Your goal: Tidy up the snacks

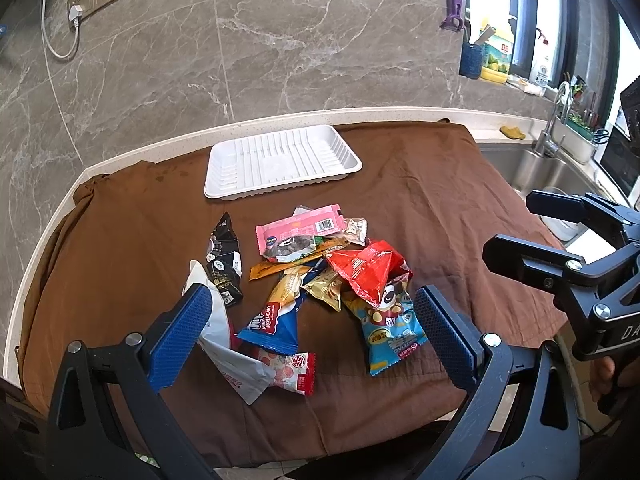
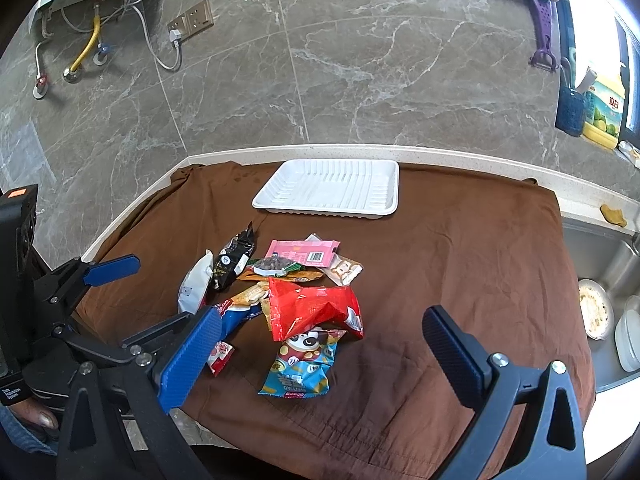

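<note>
Plainly spread wide and gripping nothing: left gripper [image 1: 312, 332], low over the near side of a loose pile of snack packets [image 1: 320, 280] on a brown cloth [image 1: 440, 200] covering the desk [image 1: 120, 156]. Likewise spread wide and bare: right gripper [image 2: 320, 352], near the same pile, with a blue cartoon packet [image 2: 300, 368] between its fingers [image 2: 192, 360] in its own view. Topping the heap, a red bag [image 2: 316, 312]; toward the wall, a pink wrapper [image 2: 300, 256]; at the left edge, a black packet [image 2: 234, 260] and a white pouch [image 2: 196, 280]. Beyond the pile, apart from it: white ribbed tray [image 2: 280, 196], holding nothing. Right of the cloth, a steel sink [image 1: 540, 168].
</note>
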The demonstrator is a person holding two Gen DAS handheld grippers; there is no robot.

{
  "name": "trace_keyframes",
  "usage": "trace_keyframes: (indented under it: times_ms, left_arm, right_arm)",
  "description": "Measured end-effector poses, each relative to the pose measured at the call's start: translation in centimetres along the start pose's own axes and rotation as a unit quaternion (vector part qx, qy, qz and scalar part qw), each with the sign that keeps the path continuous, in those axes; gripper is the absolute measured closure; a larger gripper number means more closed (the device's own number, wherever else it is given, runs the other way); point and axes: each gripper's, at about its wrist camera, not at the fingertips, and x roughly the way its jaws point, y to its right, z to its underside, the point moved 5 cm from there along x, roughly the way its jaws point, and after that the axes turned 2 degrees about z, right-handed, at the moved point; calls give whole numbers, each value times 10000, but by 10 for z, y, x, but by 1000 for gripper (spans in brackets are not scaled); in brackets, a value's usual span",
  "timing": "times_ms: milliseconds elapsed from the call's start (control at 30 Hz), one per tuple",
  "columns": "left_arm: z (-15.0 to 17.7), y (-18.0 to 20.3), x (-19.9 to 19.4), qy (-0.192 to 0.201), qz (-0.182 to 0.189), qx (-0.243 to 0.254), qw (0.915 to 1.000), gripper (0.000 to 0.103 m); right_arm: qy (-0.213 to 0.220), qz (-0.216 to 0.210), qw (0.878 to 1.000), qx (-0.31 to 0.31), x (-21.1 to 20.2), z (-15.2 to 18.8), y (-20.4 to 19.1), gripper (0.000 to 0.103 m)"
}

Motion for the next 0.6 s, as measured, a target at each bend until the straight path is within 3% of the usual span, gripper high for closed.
trace_keyframes:
  times_ms: [600]
  left_arm:
    - [-5, -2, 4, -25, -68, -119, 9999, 0]
  right_arm:
    - [-54, -26, 10000, 48, 3, 0, 4, 0]
